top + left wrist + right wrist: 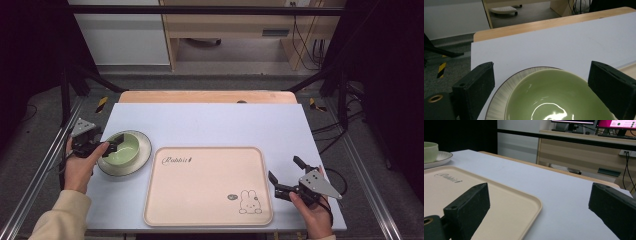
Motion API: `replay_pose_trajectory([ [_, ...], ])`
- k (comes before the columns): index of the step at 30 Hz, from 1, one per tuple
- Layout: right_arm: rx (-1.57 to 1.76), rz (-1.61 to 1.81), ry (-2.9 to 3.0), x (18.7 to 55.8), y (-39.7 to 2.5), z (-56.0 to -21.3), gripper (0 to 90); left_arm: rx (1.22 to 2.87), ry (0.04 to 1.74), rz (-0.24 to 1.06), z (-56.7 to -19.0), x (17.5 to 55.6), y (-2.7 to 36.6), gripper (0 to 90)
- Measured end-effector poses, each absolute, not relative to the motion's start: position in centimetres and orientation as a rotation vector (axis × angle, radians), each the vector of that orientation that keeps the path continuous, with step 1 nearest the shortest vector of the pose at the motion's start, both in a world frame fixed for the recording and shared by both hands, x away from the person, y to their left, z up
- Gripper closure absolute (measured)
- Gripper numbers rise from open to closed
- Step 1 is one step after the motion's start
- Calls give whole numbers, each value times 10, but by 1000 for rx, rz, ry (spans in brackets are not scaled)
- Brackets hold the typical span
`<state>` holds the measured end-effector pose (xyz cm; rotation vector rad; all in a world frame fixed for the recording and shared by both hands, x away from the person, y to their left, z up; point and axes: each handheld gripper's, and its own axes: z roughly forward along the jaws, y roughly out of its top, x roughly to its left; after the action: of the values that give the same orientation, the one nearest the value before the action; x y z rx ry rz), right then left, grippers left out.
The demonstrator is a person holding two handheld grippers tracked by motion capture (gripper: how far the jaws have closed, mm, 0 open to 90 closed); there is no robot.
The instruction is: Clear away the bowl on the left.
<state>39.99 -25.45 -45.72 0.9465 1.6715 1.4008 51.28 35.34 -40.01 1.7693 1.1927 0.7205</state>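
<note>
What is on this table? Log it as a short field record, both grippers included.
surface: white table
tray: beige tray with rabbit print, nothing on it, near centre
bowl: green bowl sitting on a striped plate, left of the tray
left gripper: left gripper open, fingers spread either side of the bowl
right gripper: right gripper open, by the tray's right edge, holding nothing

Glossy glazed green bowl (556, 97), smooth matt cream tray (207, 185), wood-edged matt white table (210, 125).
</note>
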Motion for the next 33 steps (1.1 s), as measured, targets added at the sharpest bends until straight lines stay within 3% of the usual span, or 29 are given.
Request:
replay_pose_trajectory([
  [9,947,1405,1671,399,-254,-456,39,1763,1269,711,-405,514,359,110],
  [21,938,1411,1682,400,-252,-457,42,1824,1383,703,-416,517,368,320],
  [24,940,1421,1673,399,-252,-456,42,1837,1408,672,-418,520,371,411],
  [33,998,1448,1648,403,-258,-459,44,1888,1450,642,-417,527,378,504],
])
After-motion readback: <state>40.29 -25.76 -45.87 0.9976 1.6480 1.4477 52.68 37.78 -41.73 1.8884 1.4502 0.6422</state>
